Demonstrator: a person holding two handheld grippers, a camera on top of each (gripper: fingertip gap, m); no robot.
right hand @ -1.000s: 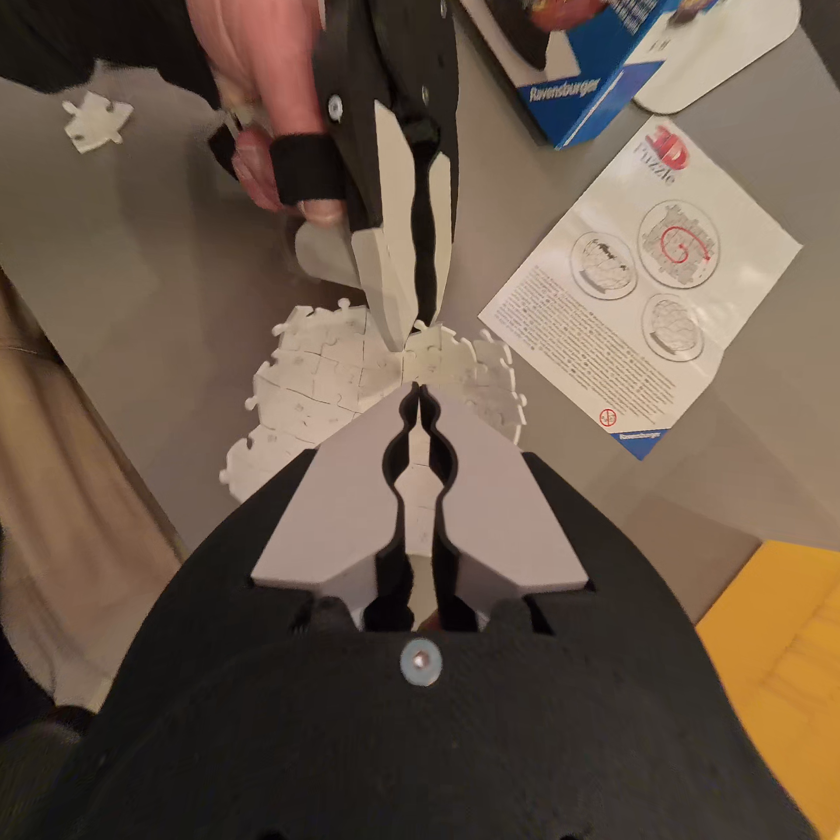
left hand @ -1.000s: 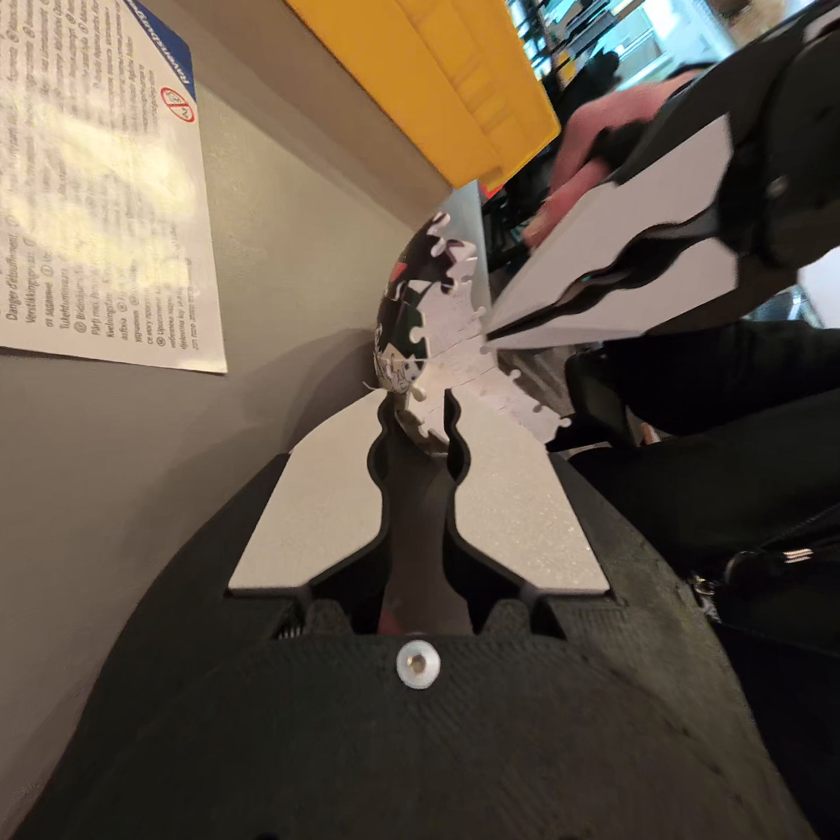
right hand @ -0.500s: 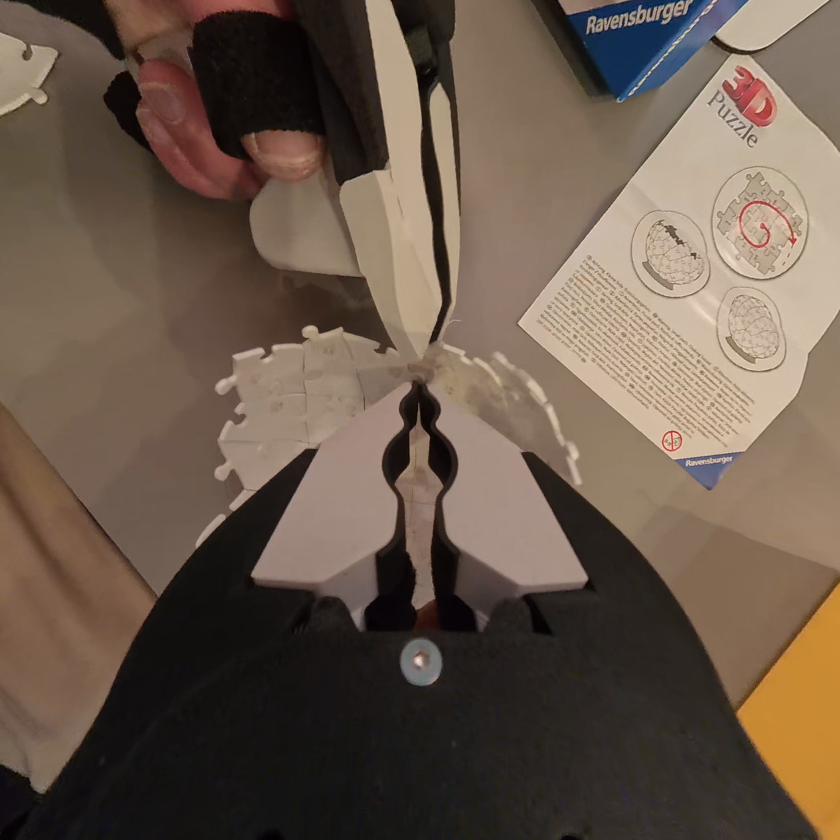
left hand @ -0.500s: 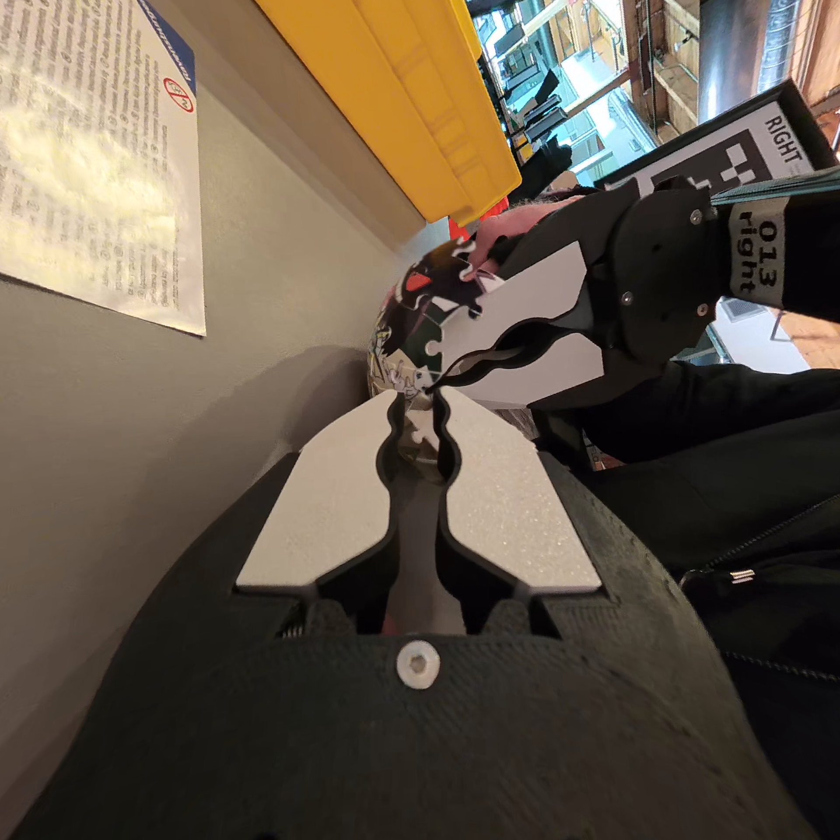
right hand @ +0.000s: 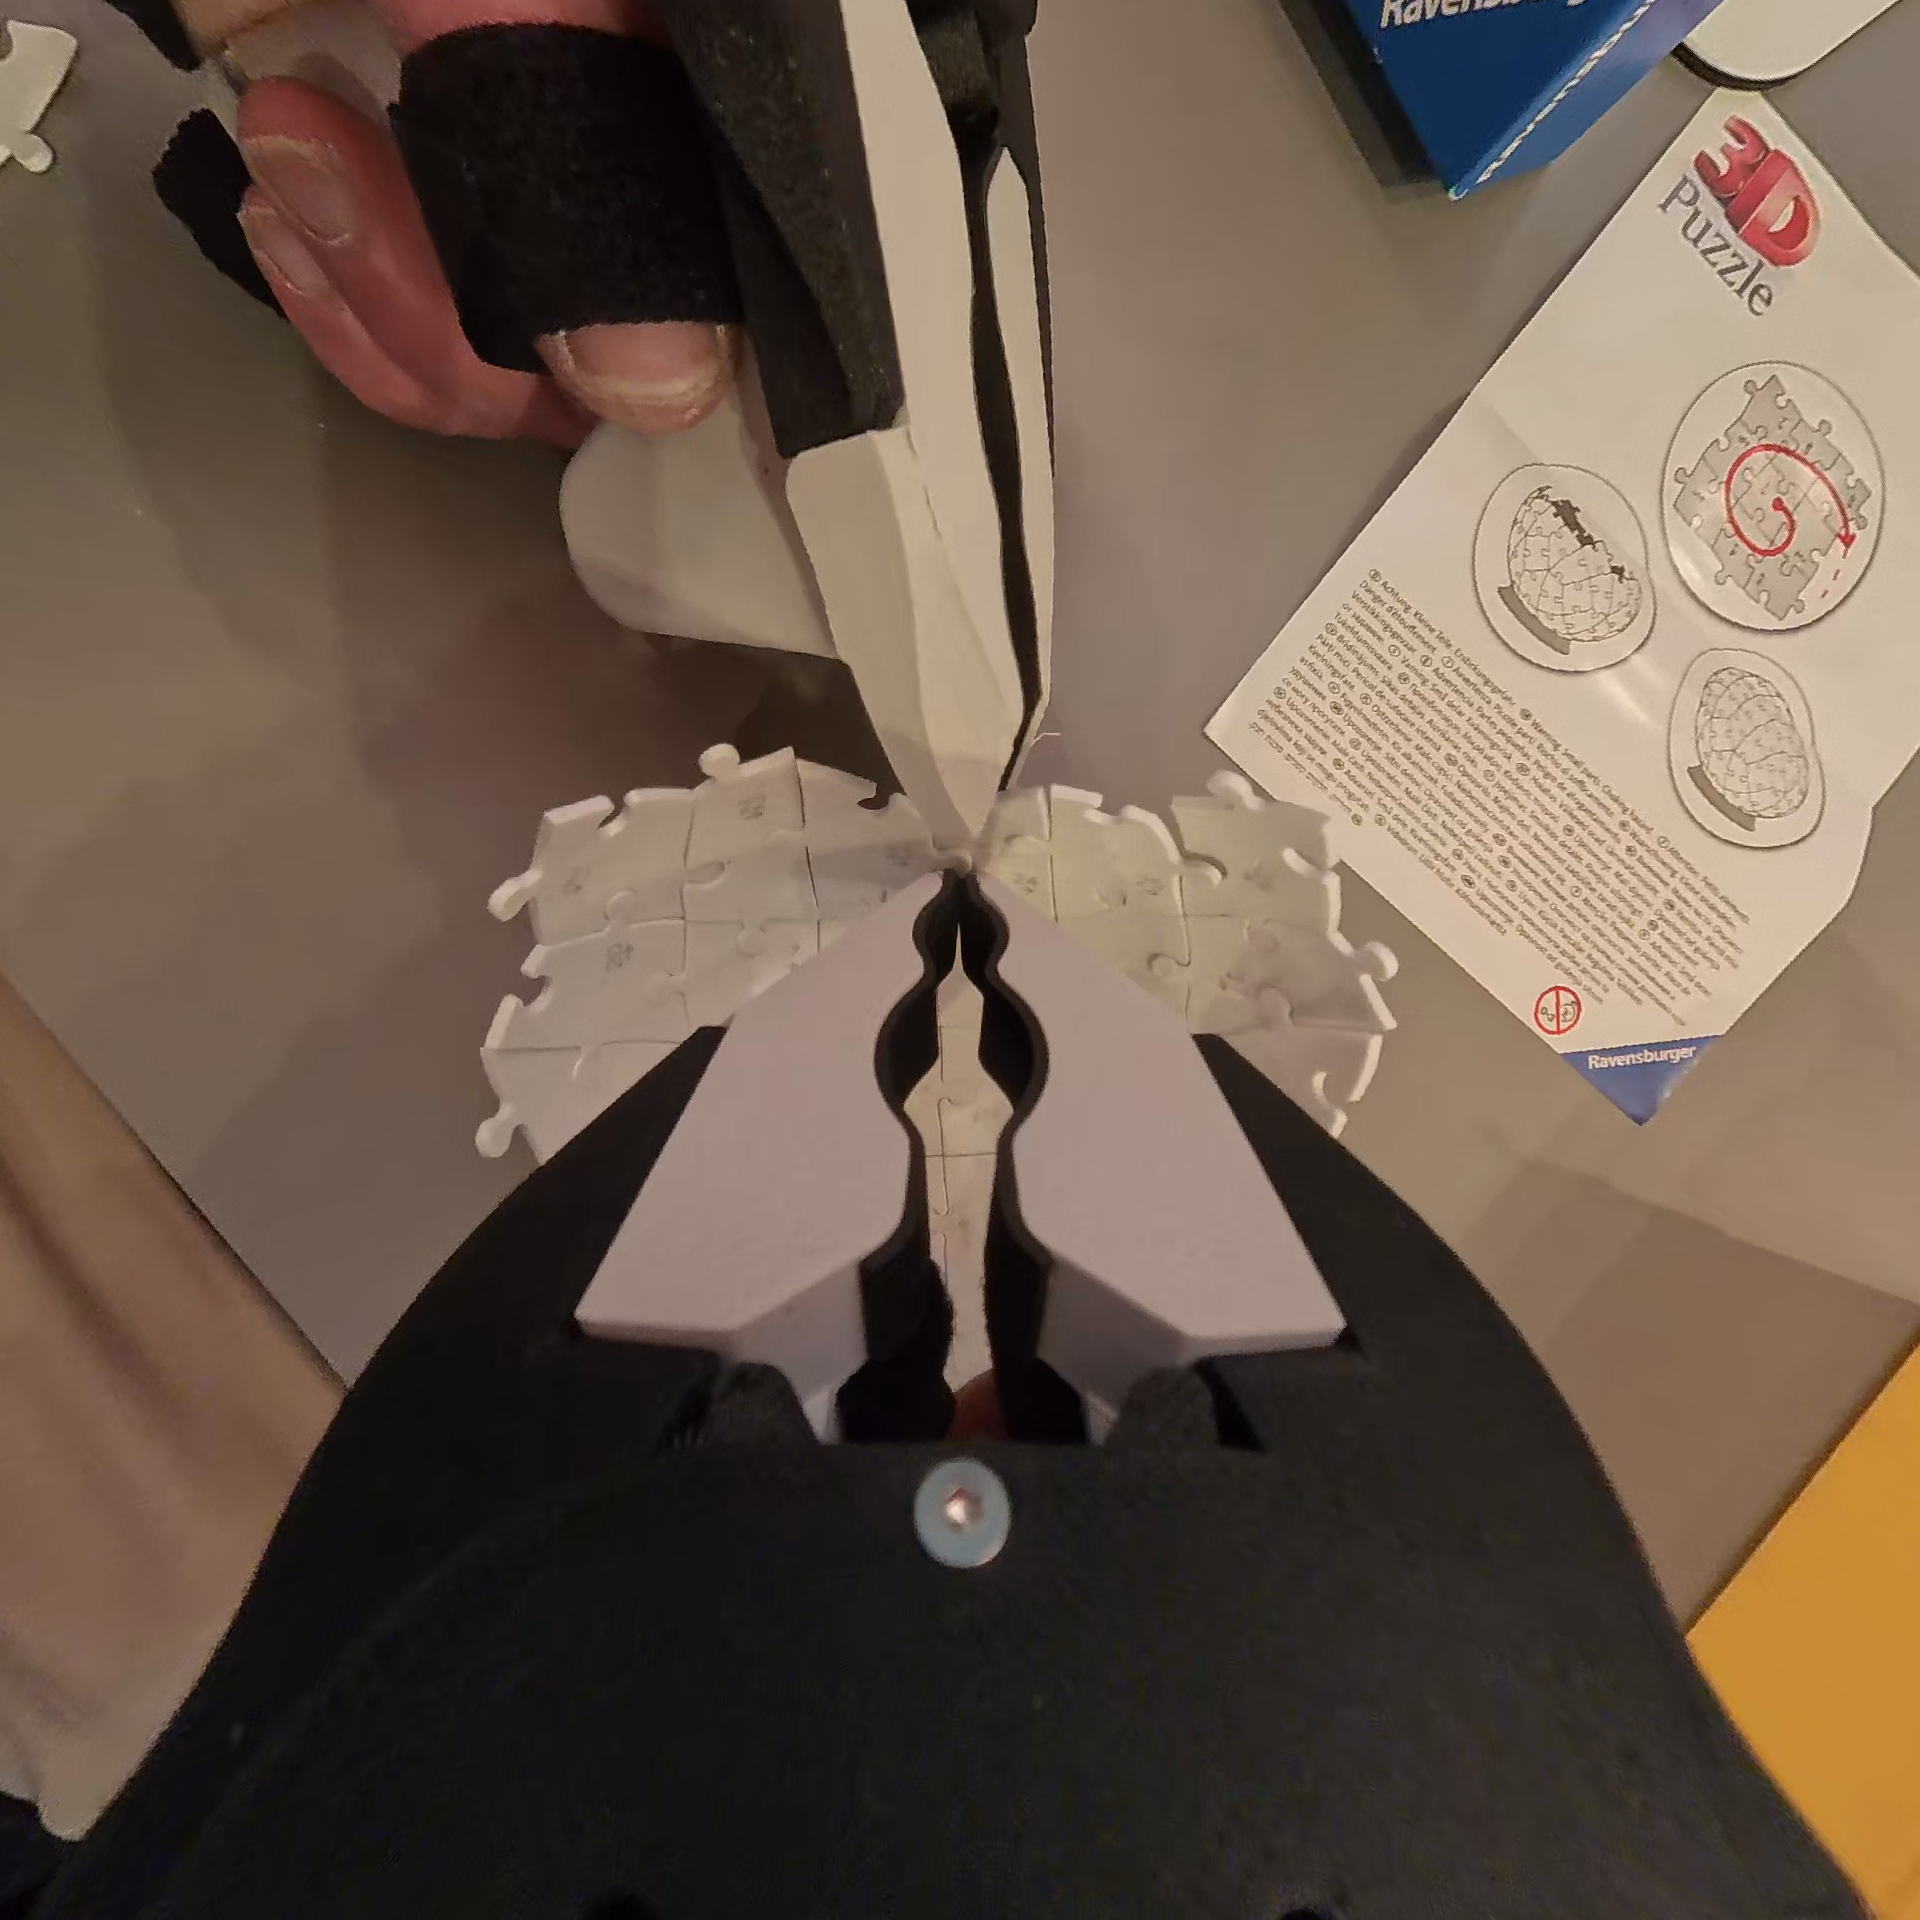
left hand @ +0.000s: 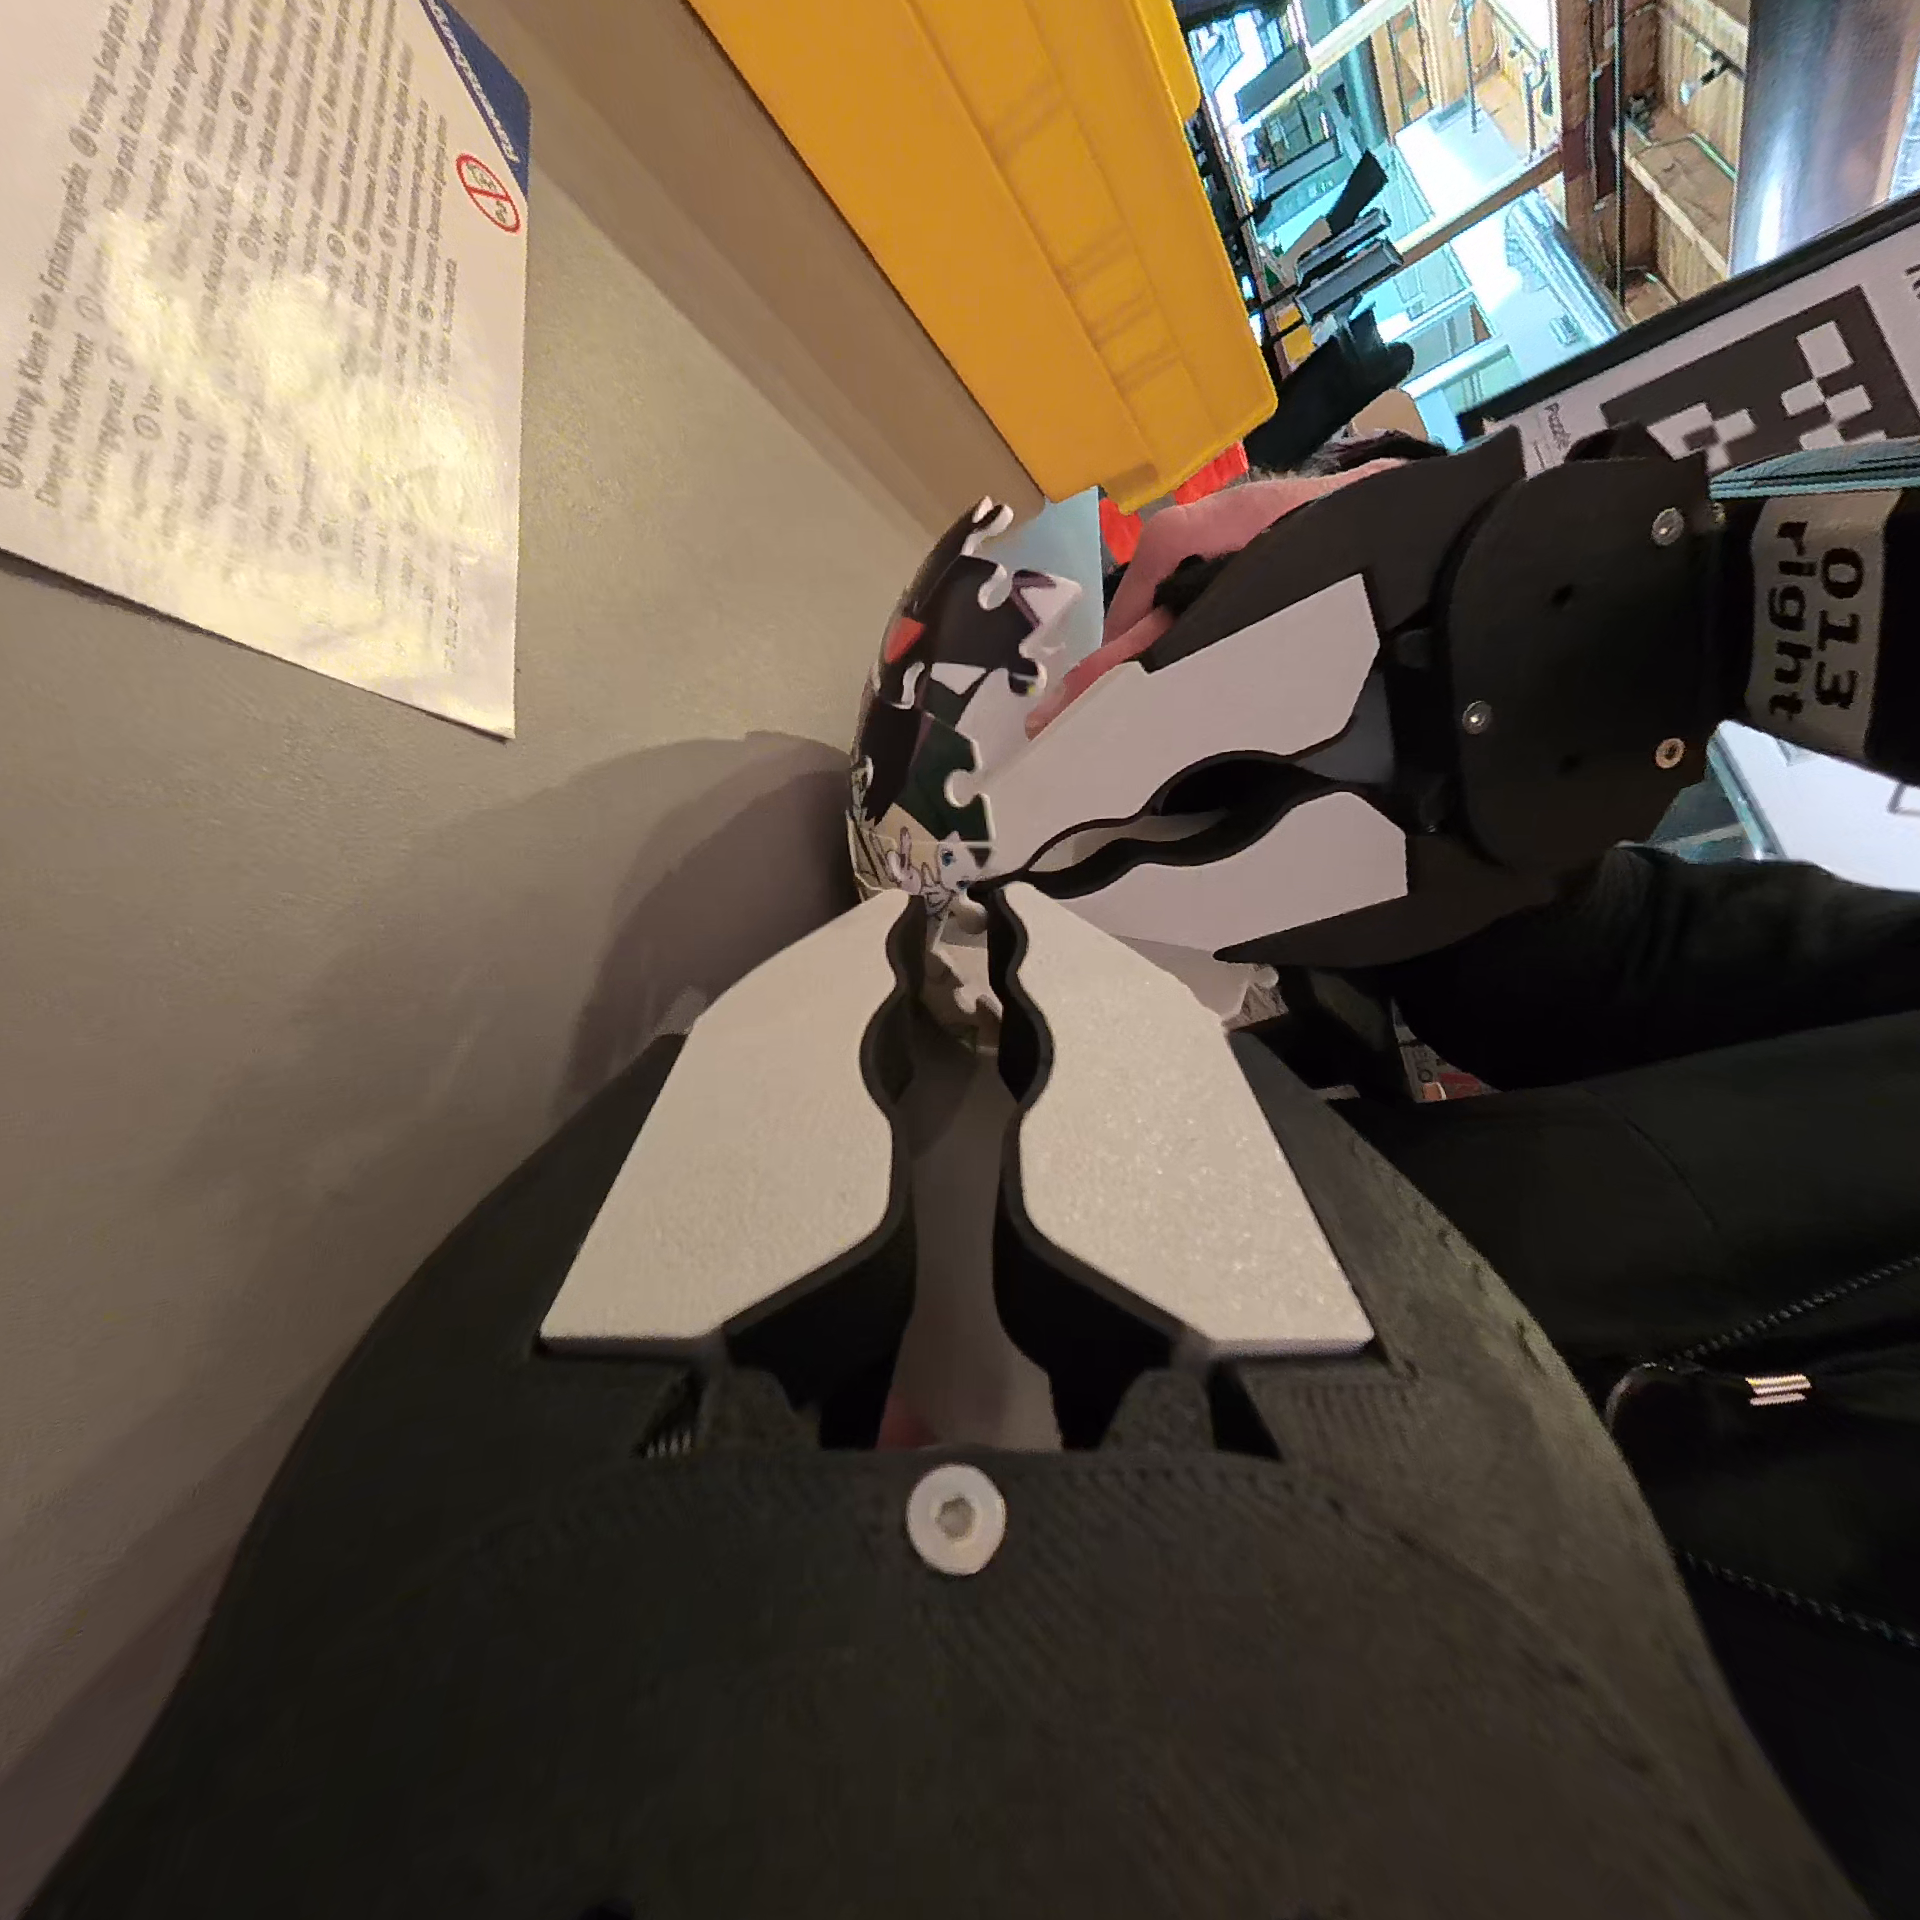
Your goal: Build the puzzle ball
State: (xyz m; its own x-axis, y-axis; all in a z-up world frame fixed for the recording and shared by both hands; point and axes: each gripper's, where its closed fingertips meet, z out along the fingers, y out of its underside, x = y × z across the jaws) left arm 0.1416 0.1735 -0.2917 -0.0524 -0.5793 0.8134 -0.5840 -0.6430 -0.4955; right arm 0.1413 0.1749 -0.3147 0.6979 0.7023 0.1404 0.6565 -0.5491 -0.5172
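Observation:
The partly built puzzle ball (left hand: 925, 665) is a curved shell of joined pieces, printed dark outside and white inside (right hand: 665, 894). It is held just above the grey table (right hand: 260, 727). My left gripper (left hand: 951, 914) is shut on the shell's rim and comes down from the top of the right wrist view (right hand: 987, 790). My right gripper (right hand: 958, 894) is shut, and its tips press on the same spot of the rim, tip to tip with the left gripper. It enters the left wrist view (left hand: 982, 883) from the right. No loose piece shows between its fingers.
A printed leaflet (right hand: 1558, 675) lies right of the shell, with a blue box (right hand: 1507, 94) behind it. A white curved part (right hand: 644, 551) lies under the person's hand (right hand: 436, 312). A loose piece (right hand: 21, 114) is far left. A yellow crate (left hand: 1039, 260) stands at the table's side. My two grippers' fingertips are within a few centimetres of each other.
The right gripper has moved in until its tips meet the left gripper's on the rim. The shell has tilted and both views are now closer to it.

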